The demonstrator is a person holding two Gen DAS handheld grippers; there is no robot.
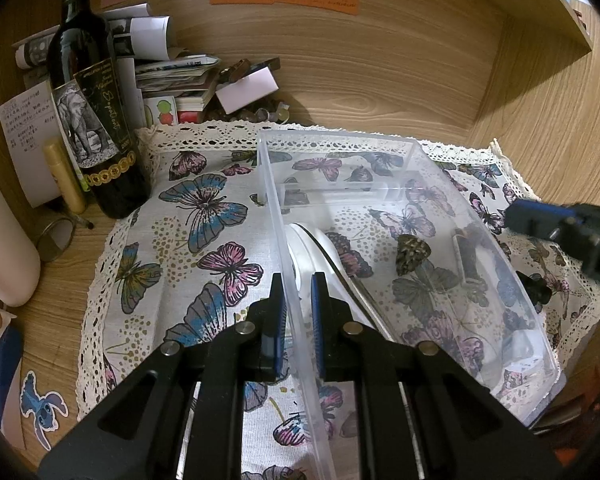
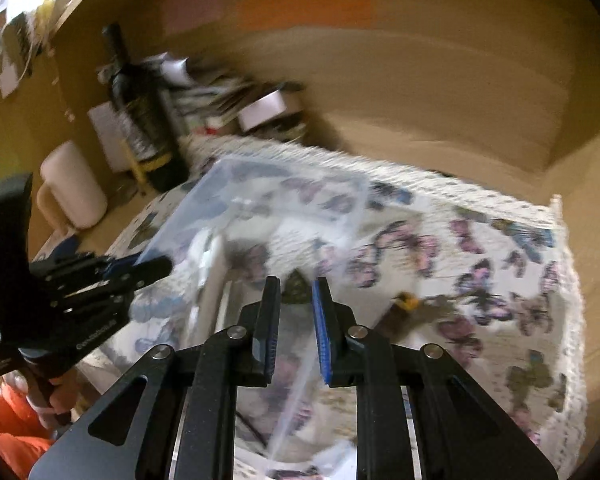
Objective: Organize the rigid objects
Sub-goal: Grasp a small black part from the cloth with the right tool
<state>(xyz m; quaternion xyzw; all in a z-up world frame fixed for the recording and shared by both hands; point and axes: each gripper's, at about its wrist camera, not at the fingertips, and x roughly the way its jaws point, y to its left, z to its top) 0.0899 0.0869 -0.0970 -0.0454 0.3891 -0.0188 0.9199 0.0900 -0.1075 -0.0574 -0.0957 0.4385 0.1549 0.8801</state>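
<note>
My left claw [image 1: 298,300] is clenched on the left wall of the clear bin [image 1: 380,142]; one pad is outside the wall, the other inside, and the thin plastic stands between them. The bin sits on the butterfly cloth [image 1: 204,220], ahead of this claw and to its right. Inside the bin, just ahead of my inner pad, a white round thing [image 1: 320,244] leans against the wall. Further right in the bin lie a speckled shell [image 1: 410,252] and a dark cylinder [image 1: 468,256]. Far left of this claw, off the cloth, stands a wine bottle [image 1: 96,120] with a heap of papers [image 1: 172,72] behind it.

My right claw [image 2: 296,300] hangs over the near right part of the bin [image 2: 284,184], with its pads apart and nothing between them. This view is blurred. Just ahead of the pads I see a small dark pointed thing [image 2: 296,286]; it may be the shell, but I cannot tell. To the right of this claw a dark and yellow thing [image 2: 404,308] lies on the cloth [image 2: 480,264]. To its left my other claw [image 2: 148,268] holds the bin edge.
</note>
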